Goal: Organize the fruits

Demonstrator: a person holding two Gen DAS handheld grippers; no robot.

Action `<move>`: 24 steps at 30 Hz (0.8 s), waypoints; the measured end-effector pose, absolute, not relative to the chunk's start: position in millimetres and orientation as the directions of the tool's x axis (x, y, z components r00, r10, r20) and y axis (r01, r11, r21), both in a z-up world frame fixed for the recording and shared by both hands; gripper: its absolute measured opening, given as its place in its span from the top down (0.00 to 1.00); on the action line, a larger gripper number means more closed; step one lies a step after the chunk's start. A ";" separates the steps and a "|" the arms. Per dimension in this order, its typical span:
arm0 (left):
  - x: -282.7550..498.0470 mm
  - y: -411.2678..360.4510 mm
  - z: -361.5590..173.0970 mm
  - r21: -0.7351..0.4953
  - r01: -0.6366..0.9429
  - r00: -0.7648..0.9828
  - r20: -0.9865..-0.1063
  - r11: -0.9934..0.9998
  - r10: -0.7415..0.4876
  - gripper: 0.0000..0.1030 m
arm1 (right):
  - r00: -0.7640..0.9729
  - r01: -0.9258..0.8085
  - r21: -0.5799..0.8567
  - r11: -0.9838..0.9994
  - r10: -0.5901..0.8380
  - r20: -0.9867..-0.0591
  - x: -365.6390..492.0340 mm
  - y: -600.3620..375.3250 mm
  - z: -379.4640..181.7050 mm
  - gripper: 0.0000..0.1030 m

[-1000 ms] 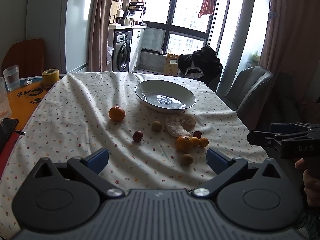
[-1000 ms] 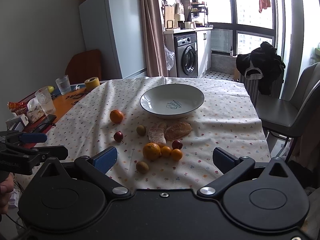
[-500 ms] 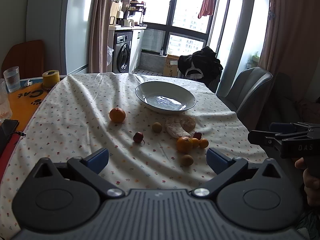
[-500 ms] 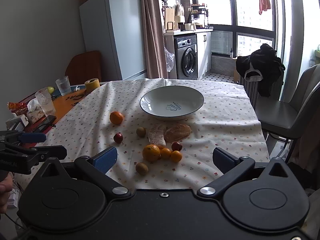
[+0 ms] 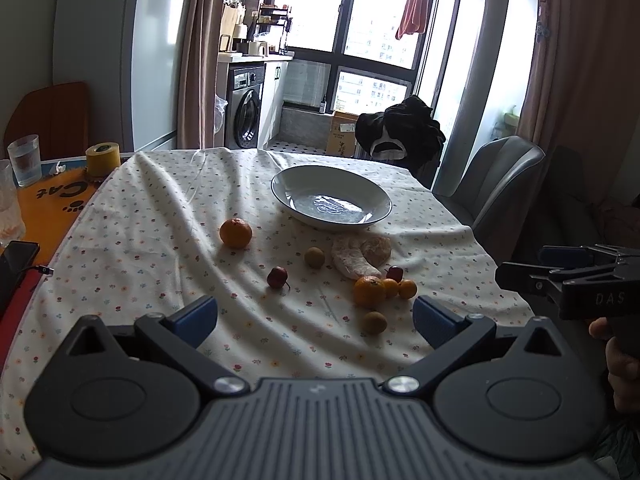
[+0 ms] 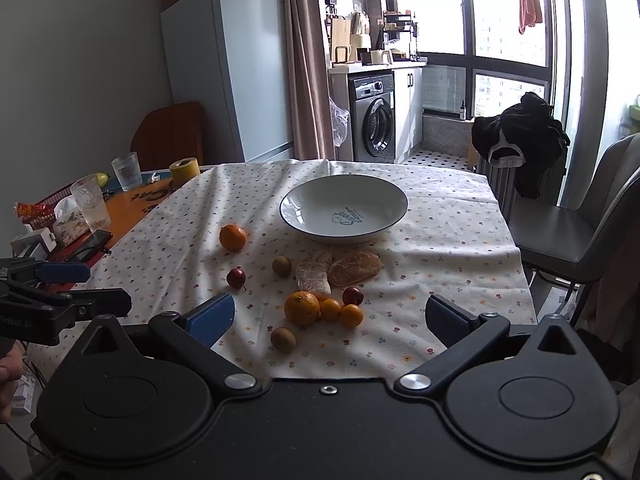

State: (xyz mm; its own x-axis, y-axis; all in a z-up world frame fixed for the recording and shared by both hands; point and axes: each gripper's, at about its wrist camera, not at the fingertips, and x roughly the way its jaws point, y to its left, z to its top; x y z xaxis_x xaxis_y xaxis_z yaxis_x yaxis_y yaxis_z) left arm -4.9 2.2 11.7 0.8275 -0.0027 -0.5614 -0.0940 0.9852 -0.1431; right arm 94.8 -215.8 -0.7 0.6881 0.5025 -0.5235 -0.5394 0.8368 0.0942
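Sitting on the counter (image 6: 448, 216), the white bowl (image 6: 343, 209) has no fruit in it. All the fruit lies on the spotted cloth in front of the bowl. One orange (image 6: 232, 237) sits alone, in front of the bowl and to its left. A big orange (image 6: 302, 308) with two tiny oranges (image 6: 342, 312) is nearer the camera than the bowl. The left gripper (image 5: 315, 316) is spread wide, holding nothing. The right gripper (image 6: 330, 318) is spread wide too, holding nothing. Only the right view shows the snack packet (image 6: 30, 210) far left of the bowl. Only the left view shows a hand (image 5: 622, 364) on the right gripper's handle.
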 end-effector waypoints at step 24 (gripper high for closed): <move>21.0 12.8 -0.3 -0.149 -0.114 0.813 -0.582 0.982 0.006 0.00 | 0.676 -0.523 0.115 0.844 0.494 -0.547 118.0 -216.3 -10.1 0.00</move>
